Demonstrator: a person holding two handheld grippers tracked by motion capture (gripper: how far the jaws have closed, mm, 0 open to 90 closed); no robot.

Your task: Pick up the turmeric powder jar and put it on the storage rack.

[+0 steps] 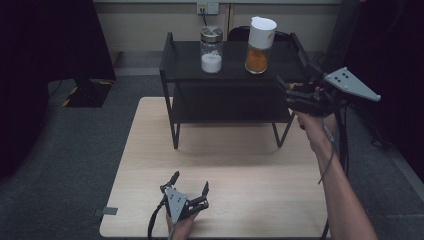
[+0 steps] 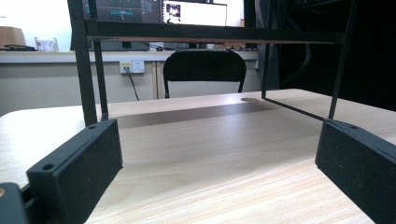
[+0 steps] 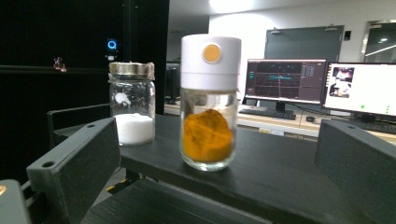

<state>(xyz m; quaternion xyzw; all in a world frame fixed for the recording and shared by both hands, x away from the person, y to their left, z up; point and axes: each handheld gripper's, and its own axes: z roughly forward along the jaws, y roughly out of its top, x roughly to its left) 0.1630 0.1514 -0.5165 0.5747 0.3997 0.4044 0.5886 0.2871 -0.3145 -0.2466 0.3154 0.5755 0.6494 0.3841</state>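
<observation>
A glass jar of orange powder (image 1: pixel 258 48) with a white lid stands on the top of a black two-tier shelf (image 1: pixel 185 62), at the right. A metal-lidded jar of white powder (image 1: pixel 211 50) stands to its left. My right gripper (image 1: pixel 298 76) is held open at the shelf's right end, level with the top tier. In the right gripper view the orange jar (image 3: pixel 208 105) stands a short way ahead, centred between the jaws, with the white jar (image 3: pixel 132 103) behind it to the left. My left gripper (image 1: pixel 190 181) rests open and empty near the table's front edge.
The shelf stands at the back of a light wooden table (image 1: pixel 150 150). Its thin legs (image 2: pixel 92 70) and lower bar rise ahead of the left gripper. A black chair (image 2: pixel 204 70) sits beyond the table, and monitors (image 3: pixel 285 80) stand on a desk past the shelf.
</observation>
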